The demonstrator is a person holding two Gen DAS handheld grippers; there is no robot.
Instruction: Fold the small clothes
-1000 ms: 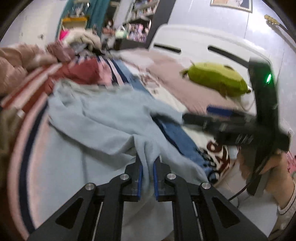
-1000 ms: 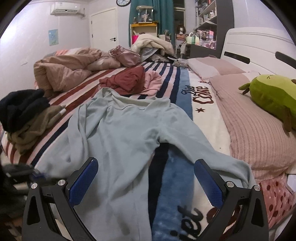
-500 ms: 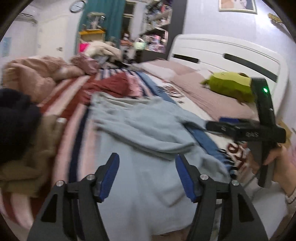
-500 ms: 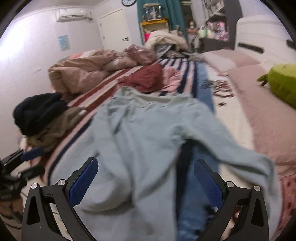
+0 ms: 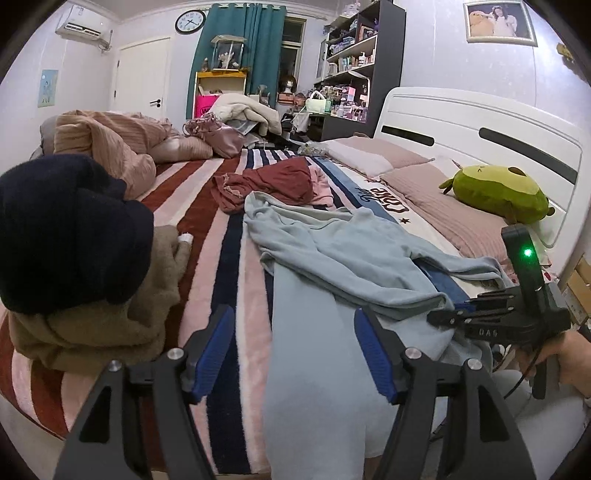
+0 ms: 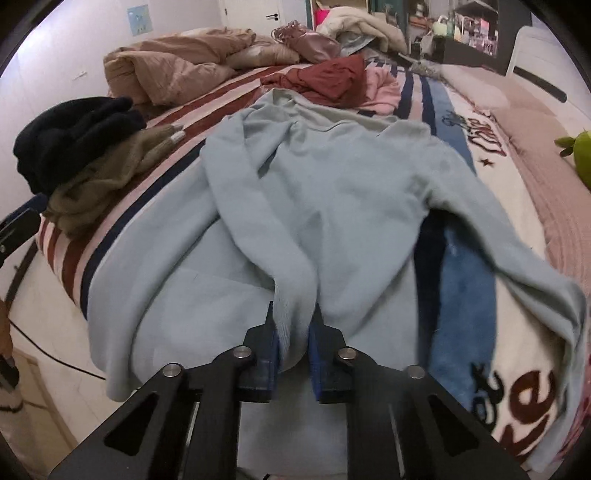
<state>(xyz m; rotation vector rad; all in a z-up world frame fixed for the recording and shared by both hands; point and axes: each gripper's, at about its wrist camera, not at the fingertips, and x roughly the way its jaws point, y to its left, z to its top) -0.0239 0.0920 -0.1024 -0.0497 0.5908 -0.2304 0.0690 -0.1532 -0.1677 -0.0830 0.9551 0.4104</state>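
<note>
Two grippers work over a wide bed [image 5: 221, 258] covered by a plush blanket striped in dark red, pink, navy and blue. The pale blue long-sleeved top [image 6: 332, 192] lies spread along the blanket's middle, collar at the far end, hem hanging over the near edge, one sleeve folded across the body and the other trailing off to the right. The right gripper [image 6: 293, 343] has just been closing and now pinches a ridge of the top's fabric near the hem between its blue pads. The left gripper [image 5: 293, 347] has just been opening; its jaws stand moderately wide above the near edge of the bed, with the top's lower part seen between them but not pressed.

To the left sits a black knitted garment [image 5: 62, 232] piled on an olive-brown fleece garment [image 5: 110, 321]. Beyond the top lie a crumpled dark red garment [image 5: 273, 181] and a pink one [image 5: 321, 186]. A tan quilt [image 5: 107, 147] is bunched at the far left. On the right, dusty pink pillows [image 5: 443, 206] and a green plush toy [image 5: 495, 192] rest against a white headboard [image 5: 480, 125]. The far wall holds a white door [image 5: 142, 74], a round clock [image 5: 190, 21], teal curtains [image 5: 240, 44], an air conditioner [image 5: 83, 26] and dark crowded shelves [image 5: 351, 59].
</note>
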